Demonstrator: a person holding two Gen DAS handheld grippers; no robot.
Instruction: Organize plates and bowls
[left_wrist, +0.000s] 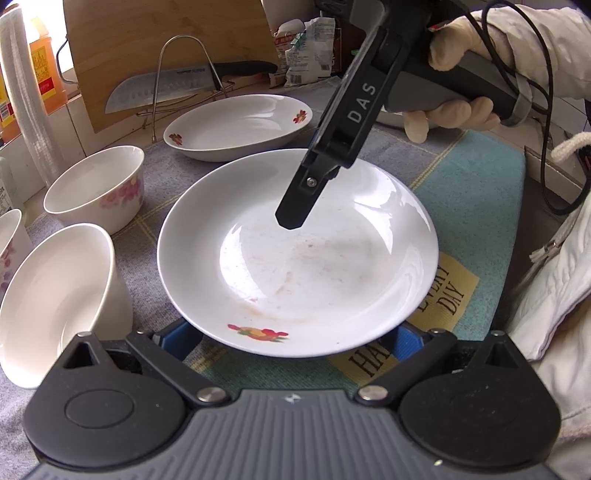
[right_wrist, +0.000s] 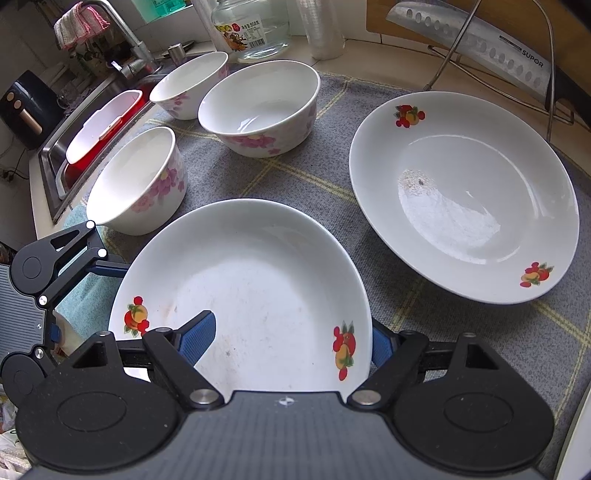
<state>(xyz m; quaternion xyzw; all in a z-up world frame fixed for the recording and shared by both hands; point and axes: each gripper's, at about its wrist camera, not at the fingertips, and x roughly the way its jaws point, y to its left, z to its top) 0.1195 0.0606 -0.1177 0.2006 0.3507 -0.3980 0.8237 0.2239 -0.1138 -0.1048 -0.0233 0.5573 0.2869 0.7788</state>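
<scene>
Grey checked mat on kitchen counter beside sink; both hand-held grippers wide open, straddling plate.

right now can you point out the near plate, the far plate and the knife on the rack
near plate (right_wrist: 258, 295), right wrist view, on its stained centre.
far plate (right_wrist: 461, 206), right wrist view, on its glossy well.
knife (left_wrist: 162, 86), left wrist view, on the flat of its blade.

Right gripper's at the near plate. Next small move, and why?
Probably close the right gripper on the near plate rim: its blue pads sit wide apart, one over the plate's inside, one behind the rim. Then it could go onto the far plate.
</scene>
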